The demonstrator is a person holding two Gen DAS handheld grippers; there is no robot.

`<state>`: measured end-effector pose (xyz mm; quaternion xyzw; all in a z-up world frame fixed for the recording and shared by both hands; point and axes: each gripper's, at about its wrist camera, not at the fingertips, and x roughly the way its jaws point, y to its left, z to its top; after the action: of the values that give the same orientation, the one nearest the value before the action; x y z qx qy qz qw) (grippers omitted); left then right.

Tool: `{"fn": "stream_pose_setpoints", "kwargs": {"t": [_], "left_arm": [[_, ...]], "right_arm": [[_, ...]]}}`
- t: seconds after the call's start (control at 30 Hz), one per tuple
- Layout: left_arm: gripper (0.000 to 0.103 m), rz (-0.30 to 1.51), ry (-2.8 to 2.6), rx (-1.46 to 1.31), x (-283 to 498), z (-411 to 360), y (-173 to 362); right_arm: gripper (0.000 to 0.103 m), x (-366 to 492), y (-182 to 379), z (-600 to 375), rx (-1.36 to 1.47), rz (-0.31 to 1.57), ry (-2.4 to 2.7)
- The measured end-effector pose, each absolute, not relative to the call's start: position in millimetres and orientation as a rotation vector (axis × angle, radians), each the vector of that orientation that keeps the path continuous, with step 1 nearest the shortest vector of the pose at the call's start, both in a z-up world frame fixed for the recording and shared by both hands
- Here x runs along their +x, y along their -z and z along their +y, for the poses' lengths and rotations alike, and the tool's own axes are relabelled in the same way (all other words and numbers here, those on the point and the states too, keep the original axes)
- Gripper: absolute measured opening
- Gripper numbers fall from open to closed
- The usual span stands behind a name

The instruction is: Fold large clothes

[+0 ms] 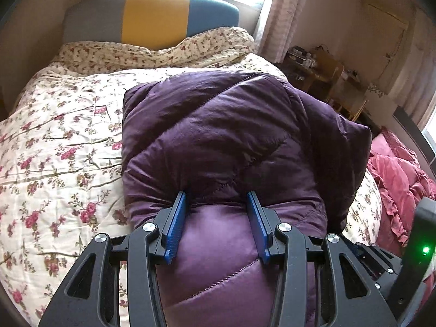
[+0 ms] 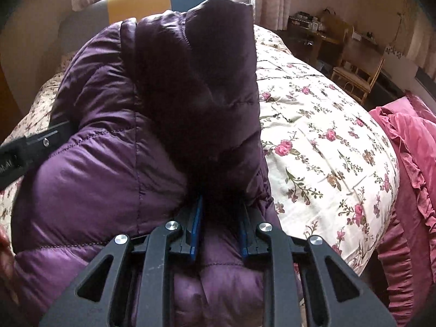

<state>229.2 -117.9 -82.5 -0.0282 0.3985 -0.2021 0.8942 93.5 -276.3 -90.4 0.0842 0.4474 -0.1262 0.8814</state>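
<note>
You are working over a bed covered by a cream floral quilt. At the far end stands a headboard in grey, yellow and teal blocks, with a bright window and pale curtains behind it. On the far right sit a wooden desk and a wicker chair, and a heap of rose-pink bedding lies along the right edge of the bed.

The purple puffer jacket lies on the quilt, already bundled into a thick stack. Its long axis runs from you toward the headboard, with a zipper line crossing diagonally near the far end. In the right wrist view a darker flap of the jacket stands upright, rising toward the headboard.

Your left gripper has its blue pads spread moderately wide, straddling a puffed roll of the jacket at its near edge; the fabric bulges between them and touches both pads. Your right gripper has its fingers set closer together, pinching the base of the dark flap, so the cloth fills the gap between the pads. The left gripper's black body shows at the left edge of the right wrist view, pressed against the jacket.
</note>
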Motion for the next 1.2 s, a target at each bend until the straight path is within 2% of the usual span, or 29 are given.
{"fn": "stream_pose_setpoints", "kwargs": {"t": [0.23, 0.4, 0.77, 1.2], "left_arm": [[0.044, 0.822, 0.416, -0.042, 233, -117, 80], [0.044, 0.819, 0.421, -0.043, 231, -116, 78], [0.044, 0.811, 0.429, -0.022, 231, -116, 75], [0.044, 0.810, 0.461, 0.003, 235, -122, 77]], "right_arm": [[0.022, 94, 69, -274, 0.161, 0.916, 0.283], [0.031, 92, 48, -270, 0.156, 0.869, 0.295], [0.033, 116, 19, -257, 0.153, 0.783, 0.303], [0.034, 147, 63, -277, 0.158, 0.854, 0.325]]}}
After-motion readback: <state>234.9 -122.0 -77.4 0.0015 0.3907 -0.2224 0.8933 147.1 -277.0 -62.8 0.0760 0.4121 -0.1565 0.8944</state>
